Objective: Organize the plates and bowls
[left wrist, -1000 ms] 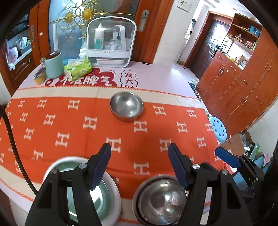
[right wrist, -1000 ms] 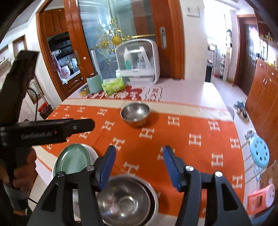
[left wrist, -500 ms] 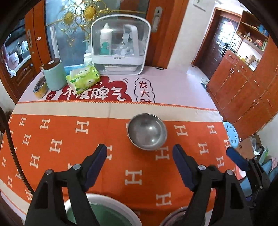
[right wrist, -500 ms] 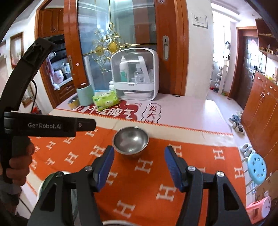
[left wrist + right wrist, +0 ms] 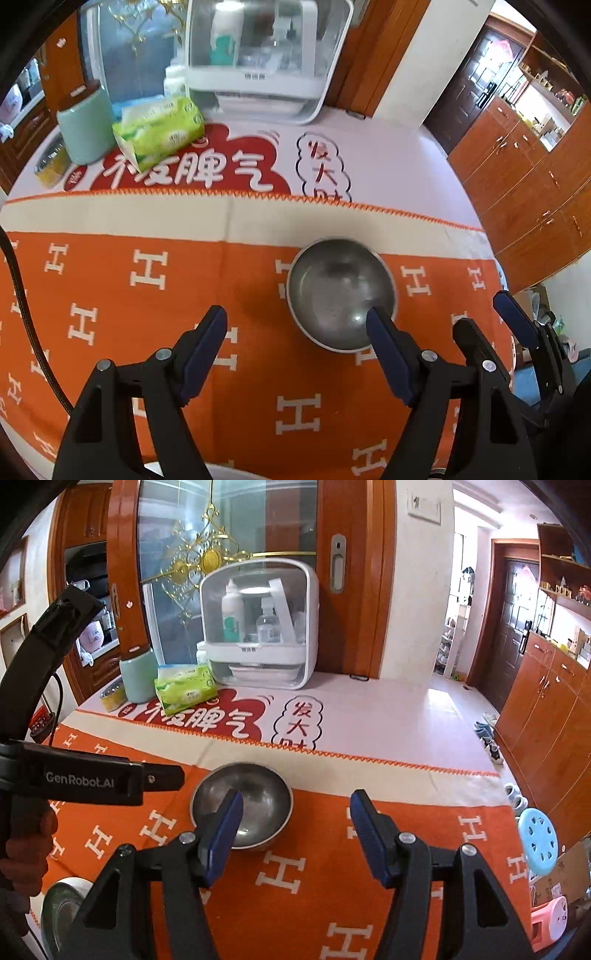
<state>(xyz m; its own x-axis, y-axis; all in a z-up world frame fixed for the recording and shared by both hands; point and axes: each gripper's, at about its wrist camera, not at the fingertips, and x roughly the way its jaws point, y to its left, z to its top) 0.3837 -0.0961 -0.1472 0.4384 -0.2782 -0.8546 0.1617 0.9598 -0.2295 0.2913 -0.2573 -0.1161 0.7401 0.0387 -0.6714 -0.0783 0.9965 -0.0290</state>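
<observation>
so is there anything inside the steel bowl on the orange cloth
No, the steel bowl shows only its bare shiny inside as it sits alone on the orange cloth.

— What's that below the left finger of the right gripper?

— A plate, cut off by the frame's edge. That same finger covers part of the steel bowl.

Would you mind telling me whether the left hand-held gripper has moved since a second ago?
Yes. The left hand-held gripper has advanced across the orange tablecloth toward the white storage box, now reaching the steel bowl.
</observation>
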